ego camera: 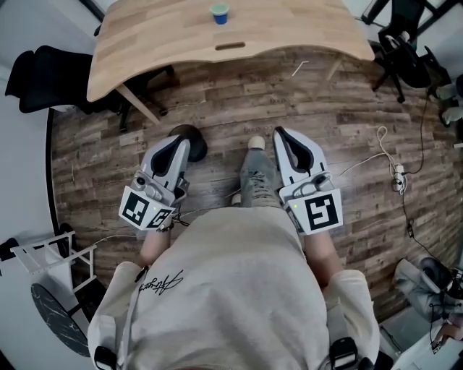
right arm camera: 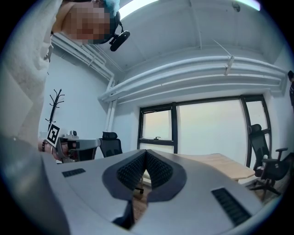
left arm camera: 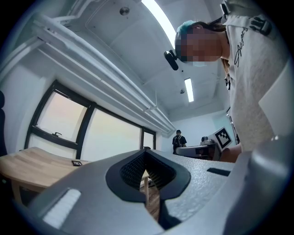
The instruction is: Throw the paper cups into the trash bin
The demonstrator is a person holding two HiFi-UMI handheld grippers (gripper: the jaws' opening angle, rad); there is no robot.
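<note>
- Closest to the camera is the person's cream sweatshirt [ego camera: 224, 289]. It fills the bottom of the head view, with one grey-trousered leg [ego camera: 258, 181] poking out toward mid-frame.
- The grey plastic left gripper [left arm camera: 146, 152] with black ribbed pads has its jaws pressed together, and nothing is caught between them.
- Same deal with the matching right gripper [right arm camera: 146, 155]: jaws closed tip to tip and empty.
- Both sit side by side at mid-frame, either side of the leg, pointing up the picture. That looks like a carry pose, since there's nothing within reach to grab.
- The small teal paper cup [ego camera: 219, 13] stands upright at top centre on the pale wooden table [ego camera: 145, 43], well apart from both grippers. The person probably has to walk over first.
- Count: two grippers, one cup, one table, and two black office chairs, one upper left [ego camera: 43, 76] and one upper right [ego camera: 405, 54].
- No trash bin can be picked out for sure in any view.
</note>
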